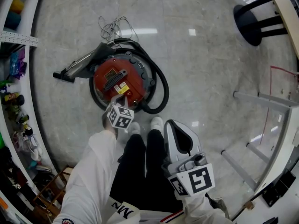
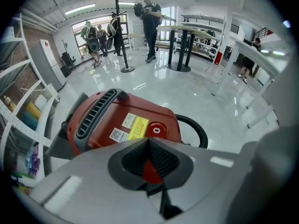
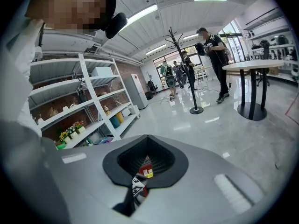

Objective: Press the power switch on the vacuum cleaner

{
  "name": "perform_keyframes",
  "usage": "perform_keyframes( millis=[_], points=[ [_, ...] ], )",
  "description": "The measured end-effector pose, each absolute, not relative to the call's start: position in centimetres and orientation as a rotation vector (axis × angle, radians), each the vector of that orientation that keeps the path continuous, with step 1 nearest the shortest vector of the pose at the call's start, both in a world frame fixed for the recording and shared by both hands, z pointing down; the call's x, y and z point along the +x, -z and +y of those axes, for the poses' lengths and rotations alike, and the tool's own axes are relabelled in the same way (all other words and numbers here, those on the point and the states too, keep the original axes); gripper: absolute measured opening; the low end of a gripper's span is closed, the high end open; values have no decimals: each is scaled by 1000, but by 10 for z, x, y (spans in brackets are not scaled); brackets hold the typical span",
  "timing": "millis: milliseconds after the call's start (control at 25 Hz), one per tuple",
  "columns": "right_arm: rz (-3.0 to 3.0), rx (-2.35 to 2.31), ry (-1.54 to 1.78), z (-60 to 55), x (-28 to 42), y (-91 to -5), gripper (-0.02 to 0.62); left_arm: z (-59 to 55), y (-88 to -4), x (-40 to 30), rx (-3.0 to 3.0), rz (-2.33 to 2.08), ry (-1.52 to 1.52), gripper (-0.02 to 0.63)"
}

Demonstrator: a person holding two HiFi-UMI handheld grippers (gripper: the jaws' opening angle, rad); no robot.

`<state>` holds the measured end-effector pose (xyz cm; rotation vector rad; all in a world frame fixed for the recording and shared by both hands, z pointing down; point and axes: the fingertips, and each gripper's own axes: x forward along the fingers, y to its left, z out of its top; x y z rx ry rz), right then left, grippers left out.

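Jaws together, left gripper [image 2: 148, 140] and right gripper [image 3: 145, 138]; switch [image 2: 156, 130] on vacuum cleaner [image 2: 100, 120] visible only in left gripper view.

The red vacuum cleaner [image 2: 122, 118] carries a round button [image 2: 156, 130] marked with a white ring like an O or zero. Just left of that button sit a yellow label [image 2: 138, 127] and a white label [image 2: 118, 135] with a square code, their print too small to read. The black trousers [image 1: 135, 171] below the vacuum cleaner show white letters resembling "MN".

Red vacuum cleaner [image 1: 114, 74], black hose [image 1: 165, 88], grey marbled floor [image 1: 201, 55].
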<state>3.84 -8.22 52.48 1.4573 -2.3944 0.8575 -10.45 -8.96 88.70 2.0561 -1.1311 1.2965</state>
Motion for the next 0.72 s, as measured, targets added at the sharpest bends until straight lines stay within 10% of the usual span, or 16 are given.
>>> perform_keyframes(
  millis=[720],
  points=[
    [-2429,1516,-663,-68,50,-462,1,-115,-772,-115,2149,-1340,-1070,0]
  ],
)
